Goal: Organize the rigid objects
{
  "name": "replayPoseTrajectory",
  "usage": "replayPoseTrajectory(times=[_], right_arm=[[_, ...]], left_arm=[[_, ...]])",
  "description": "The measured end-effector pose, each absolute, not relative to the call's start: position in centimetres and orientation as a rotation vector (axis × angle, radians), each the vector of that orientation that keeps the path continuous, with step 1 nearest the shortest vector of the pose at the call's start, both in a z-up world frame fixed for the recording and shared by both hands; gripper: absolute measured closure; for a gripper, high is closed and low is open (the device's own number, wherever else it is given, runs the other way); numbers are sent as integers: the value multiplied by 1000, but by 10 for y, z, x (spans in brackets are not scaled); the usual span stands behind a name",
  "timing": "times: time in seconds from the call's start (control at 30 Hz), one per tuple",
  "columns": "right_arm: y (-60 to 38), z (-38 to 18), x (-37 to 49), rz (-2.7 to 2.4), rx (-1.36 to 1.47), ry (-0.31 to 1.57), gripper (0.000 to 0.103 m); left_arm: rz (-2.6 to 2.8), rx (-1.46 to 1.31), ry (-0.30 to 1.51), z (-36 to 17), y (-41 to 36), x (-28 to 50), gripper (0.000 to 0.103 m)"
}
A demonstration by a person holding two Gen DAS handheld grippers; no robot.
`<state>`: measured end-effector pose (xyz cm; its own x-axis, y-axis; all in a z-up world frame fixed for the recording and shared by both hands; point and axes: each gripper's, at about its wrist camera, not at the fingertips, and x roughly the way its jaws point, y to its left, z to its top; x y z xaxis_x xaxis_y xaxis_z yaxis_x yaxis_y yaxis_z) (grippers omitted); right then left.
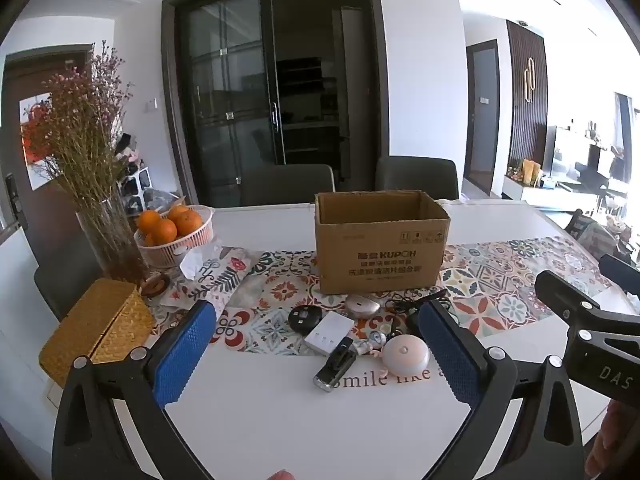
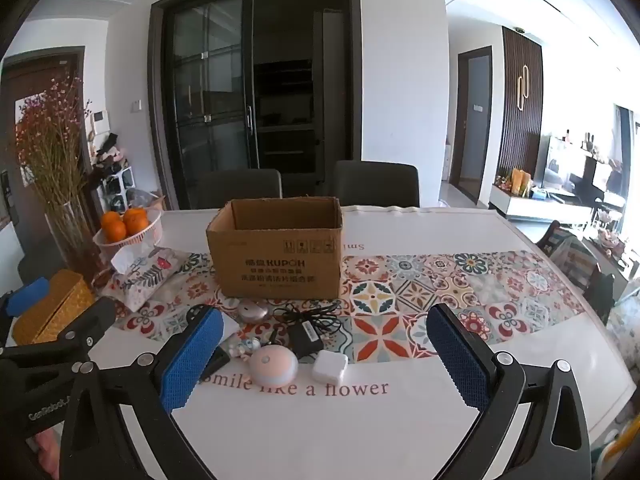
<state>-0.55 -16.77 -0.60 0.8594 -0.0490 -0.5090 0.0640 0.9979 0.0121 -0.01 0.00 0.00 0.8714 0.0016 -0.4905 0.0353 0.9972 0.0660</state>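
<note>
Since both grippers are hovering over the near edge of the worktop w/ nothing in them, it prob comes down to which one sits closer to what. Left gripper is spread wide, right gripper too, both empty.

Clutter is a small pile just in front of the box, which is open on top and sits further back on the runner. From the right view the white cube is basically dead ahead btw the fingers, and the pink dome just left of it. So right hand looks nearer for those imo.

From the left view the stapler-ish thing is straight ahead, long axis angled up and to the right, so a grip across its narrow side makes sense. White plug is just behind it.
</note>
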Motion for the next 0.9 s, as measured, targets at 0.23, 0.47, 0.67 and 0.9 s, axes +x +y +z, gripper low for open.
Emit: replayPoseTrajectory(times=[0.23,0.47,0.67,0.9], right_arm=[[-169,-6,-3,-56,39,539,0],[-165,-7,-2,-52,45,535,0],[-167,-6,-1,-46,48,533,0],[-172,-2,-1,-46,53,522,0]], left_arm=[[-18,66,496,2,-2,-1,0],[-18,59,484,5,0,-1,0],[-16,63,474,5,0,-1,0],[-24,64,469,8,-1,2,0]])
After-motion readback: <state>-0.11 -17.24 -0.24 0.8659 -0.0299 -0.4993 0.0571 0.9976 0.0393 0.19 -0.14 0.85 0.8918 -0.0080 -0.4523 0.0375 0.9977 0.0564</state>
